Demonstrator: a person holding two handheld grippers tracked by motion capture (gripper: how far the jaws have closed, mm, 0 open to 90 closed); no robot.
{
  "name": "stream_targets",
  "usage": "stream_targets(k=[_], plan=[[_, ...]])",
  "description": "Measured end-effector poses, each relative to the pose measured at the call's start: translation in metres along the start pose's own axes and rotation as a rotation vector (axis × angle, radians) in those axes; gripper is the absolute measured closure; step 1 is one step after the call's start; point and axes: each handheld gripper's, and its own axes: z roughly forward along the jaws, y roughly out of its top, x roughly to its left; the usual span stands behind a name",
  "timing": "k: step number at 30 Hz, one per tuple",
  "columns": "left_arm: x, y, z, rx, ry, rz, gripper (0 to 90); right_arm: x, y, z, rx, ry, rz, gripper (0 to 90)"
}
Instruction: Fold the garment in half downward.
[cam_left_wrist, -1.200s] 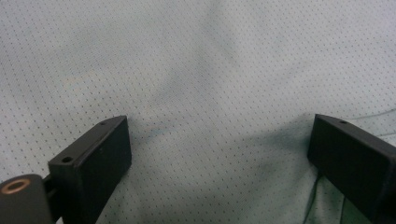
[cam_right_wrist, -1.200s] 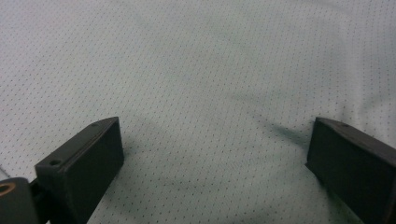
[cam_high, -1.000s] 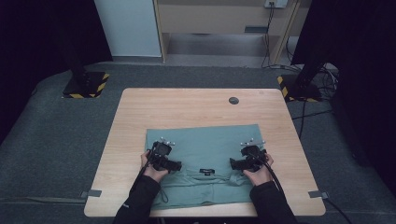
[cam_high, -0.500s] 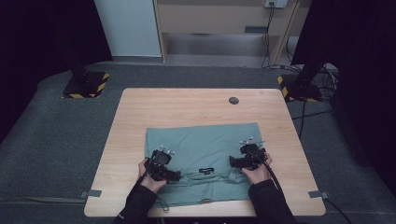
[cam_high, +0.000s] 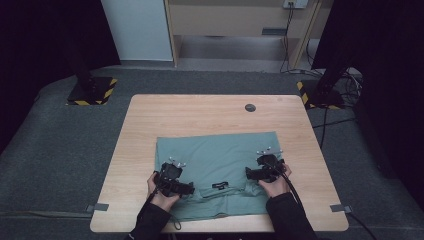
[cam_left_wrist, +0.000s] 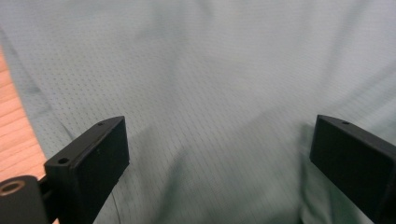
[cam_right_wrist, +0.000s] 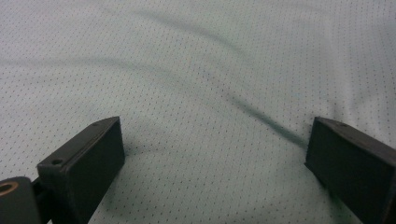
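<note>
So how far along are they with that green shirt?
Partly done, it seems. The green shirt lies on the table as a rough rectangle, its sides apparently folded in. Now the left tongs and right tongs sit open over the collar end, gripping nothing. Probably left: folding it in half.

Bare wooden table (cam_high: 200, 120) lies open beyond the green shirt (cam_high: 220, 155) (flat, low); only a small dark disc (cam_high: 250, 107) sits near the far edge.
</note>
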Motion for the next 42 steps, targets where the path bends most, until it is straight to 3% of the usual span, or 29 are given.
stream_targets(k=[3,7,9,14,15,17,20,23,28,33,36,38,42], plan=[[-0.004,-0.007,0.001,0.022,0.003,0.022,4.0,0.001,0.000,-0.002,0.007,-0.005,-0.004,4.7],[-0.007,-0.021,-0.007,0.002,-0.031,0.048,4.3,0.004,-0.001,-0.009,-0.007,-0.024,-0.018,5.4],[-0.006,-0.024,-0.010,0.001,-0.048,0.056,3.7,0.008,0.000,-0.016,-0.028,-0.009,-0.024,5.9],[-0.002,-0.011,-0.002,-0.008,-0.017,-0.001,3.6,0.018,-0.002,-0.020,-0.004,-0.031,-0.085,5.5],[-0.002,-0.007,0.001,0.001,0.001,-0.004,3.6,0.019,-0.003,-0.019,0.005,-0.042,-0.090,5.4],[-0.004,-0.004,0.005,0.016,-0.003,-0.008,3.4,0.018,-0.004,-0.017,0.017,-0.050,-0.094,5.5],[-0.011,-0.007,0.001,0.006,0.006,0.027,3.6,0.017,-0.007,-0.017,0.027,-0.038,-0.091,5.6],[-0.016,-0.014,-0.004,-0.002,0.004,0.059,3.5,0.020,-0.012,-0.023,0.022,-0.027,-0.118,5.6],[-0.014,-0.024,-0.012,0.021,-0.048,0.095,2.8,0.024,-0.025,-0.035,0.025,-0.006,-0.157,5.2],[-0.006,-0.020,-0.011,-0.010,-0.069,0.040,2.8,0.025,-0.030,-0.047,0.004,0.016,-0.150,5.3],[-0.008,-0.010,-0.002,-0.014,-0.035,0.011,3.1,0.024,-0.023,-0.045,-0.020,-0.001,-0.128,5.8],[-0.010,-0.006,0.003,0.002,-0.010,0.014,2.5,0.024,-0.020,-0.038,-0.006,-0.018,-0.131,5.8],[-0.015,-0.007,0.002,0.001,0.001,0.044,1.8,0.029,-0.025,-0.032,0.025,-0.006,-0.148,6.2]])
